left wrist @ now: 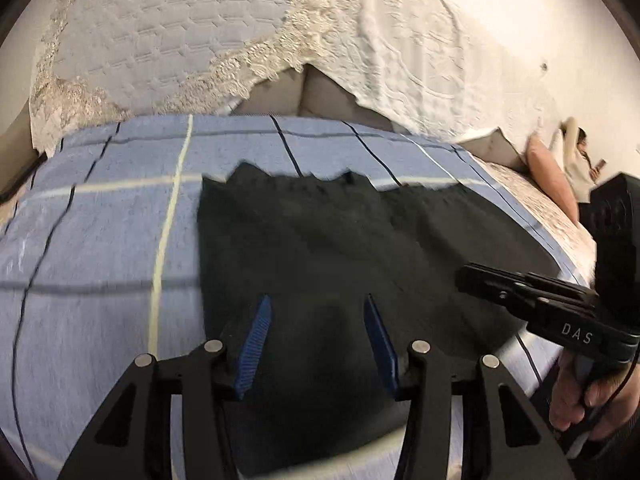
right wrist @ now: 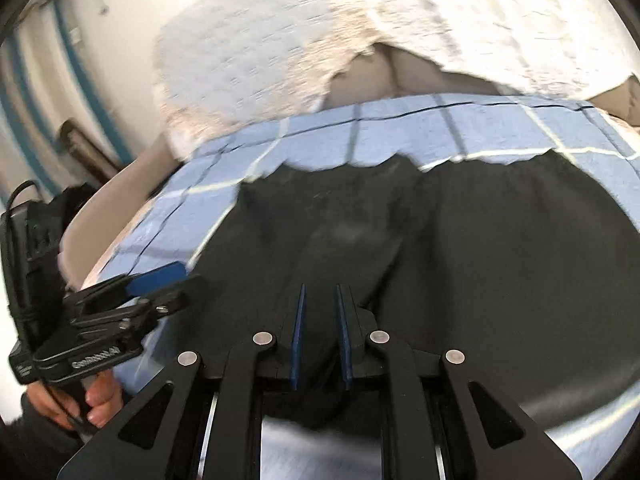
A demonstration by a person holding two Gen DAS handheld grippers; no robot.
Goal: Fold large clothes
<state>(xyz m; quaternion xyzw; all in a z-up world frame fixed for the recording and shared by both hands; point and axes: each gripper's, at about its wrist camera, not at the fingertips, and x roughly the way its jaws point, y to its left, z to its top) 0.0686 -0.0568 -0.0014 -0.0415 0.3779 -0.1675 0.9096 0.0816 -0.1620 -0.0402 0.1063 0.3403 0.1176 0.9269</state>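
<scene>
While your left gripper (left wrist: 316, 304) hung spread over the black garment (left wrist: 340, 232), nothing sat between its fingers. Your right gripper (right wrist: 320, 292) pinched a garment fold, on the blue checked sheet (left wrist: 100, 216).

The garment (left wrist: 340, 248) was plain black with no print, lying on a sheet (left wrist: 100, 240) of light blue crossed by a grid of thin dark navy lines and paler cream-white stripes. Behind it, the cover (left wrist: 160, 40) was white with a raised quilted pattern and a beige lace edging, over tan upholstery (left wrist: 320, 96), and a pink cushion (left wrist: 552, 176) showed at the far side. The left gripper (left wrist: 318, 344) and the right gripper (right wrist: 320, 336) were both black with ribbed blue pads (left wrist: 254, 344) and silver round pivots, the right one's body lettered in white.
</scene>
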